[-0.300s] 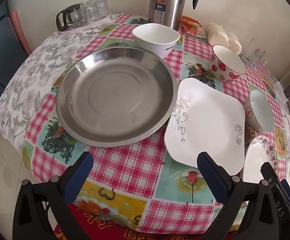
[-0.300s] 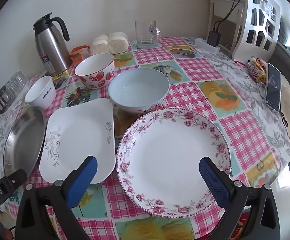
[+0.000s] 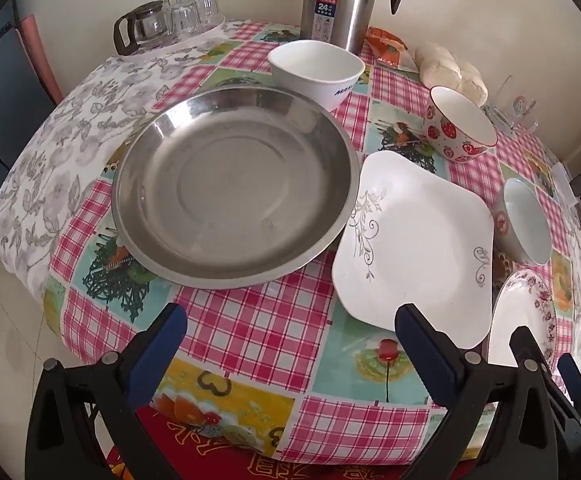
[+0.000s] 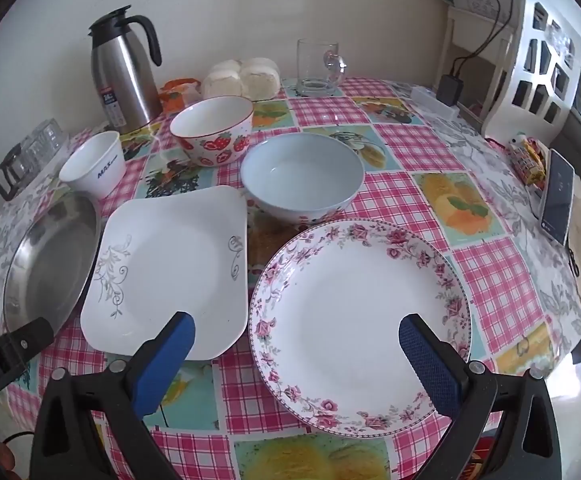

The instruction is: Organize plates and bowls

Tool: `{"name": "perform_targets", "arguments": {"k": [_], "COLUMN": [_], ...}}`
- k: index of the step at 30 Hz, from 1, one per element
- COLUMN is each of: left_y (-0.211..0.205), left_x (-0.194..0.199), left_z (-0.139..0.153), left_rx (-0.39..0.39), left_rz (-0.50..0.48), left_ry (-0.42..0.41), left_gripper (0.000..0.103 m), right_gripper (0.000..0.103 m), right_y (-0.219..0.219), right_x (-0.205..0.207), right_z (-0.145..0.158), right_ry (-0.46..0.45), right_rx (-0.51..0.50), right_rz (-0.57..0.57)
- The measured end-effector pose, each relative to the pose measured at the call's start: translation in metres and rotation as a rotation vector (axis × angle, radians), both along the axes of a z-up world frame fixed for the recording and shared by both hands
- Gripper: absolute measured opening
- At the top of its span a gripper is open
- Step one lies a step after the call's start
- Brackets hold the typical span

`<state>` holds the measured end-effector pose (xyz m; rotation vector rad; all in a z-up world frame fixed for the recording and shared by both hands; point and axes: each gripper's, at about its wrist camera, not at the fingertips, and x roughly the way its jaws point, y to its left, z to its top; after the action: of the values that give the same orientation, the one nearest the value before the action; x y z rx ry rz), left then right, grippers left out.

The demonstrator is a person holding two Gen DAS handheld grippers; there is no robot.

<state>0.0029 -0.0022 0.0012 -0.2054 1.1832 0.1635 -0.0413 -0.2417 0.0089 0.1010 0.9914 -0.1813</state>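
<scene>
A: On the table (image 4: 430, 148), nothing's stacked: steel plate (image 3: 230, 192), square plate (image 4: 170, 264), floral plate (image 4: 360, 320), three bowls (image 4: 302, 176) all separate.

B: Your left gripper (image 3: 290, 344) and right gripper (image 4: 296, 350) gape wide, empty. Everything's left.

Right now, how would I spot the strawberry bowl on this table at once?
Start at the steel jug by the wall. The strawberry bowl stands just in front of it, between the small white cup and the pale blue bowl. Only it has red strawberries outside.
</scene>
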Motion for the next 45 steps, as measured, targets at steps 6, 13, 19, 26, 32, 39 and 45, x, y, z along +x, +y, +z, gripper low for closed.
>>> {"name": "perform_targets", "arguments": {"k": [6,13,19,26,32,39,45], "left_y": [0.0,0.003,0.004,0.004,0.005,0.004,0.003], "left_x": [0.0,0.0,0.0,0.0,0.0,0.0,0.0], "left_z": [-0.002,-0.006,-0.007,-0.009,-0.01,-0.01,-0.011], "left_rx": [0.001,0.005,0.002,0.001,0.0,0.001,0.001], "left_rz": [-0.004,0.01,0.022,0.029,0.031,0.029,0.029], "left_ry": [0.01,0.027,0.032,0.037,0.037,0.04,0.042], "left_gripper": [0.103,0.103,0.103,0.103,0.103,0.103,0.103], "right_gripper": [0.103,0.103,0.103,0.103,0.103,0.103,0.103], "right_y": [0.002,0.002,0.004,0.004,0.004,0.004,0.004], "right_x": [0.0,0.0,0.0,0.0,0.001,0.001,0.001], "right_z": [0.0,-0.002,-0.002,-0.003,-0.004,-0.004,-0.004], "right_ry": [-0.002,0.001,0.006,0.008,0.011,0.014,0.017], "right_rx": [-0.019,-0.012,-0.016,-0.015,-0.016,-0.018,-0.017], "right_rz": [0.024,0.028,0.04,0.043,0.045,0.046,0.045]}}
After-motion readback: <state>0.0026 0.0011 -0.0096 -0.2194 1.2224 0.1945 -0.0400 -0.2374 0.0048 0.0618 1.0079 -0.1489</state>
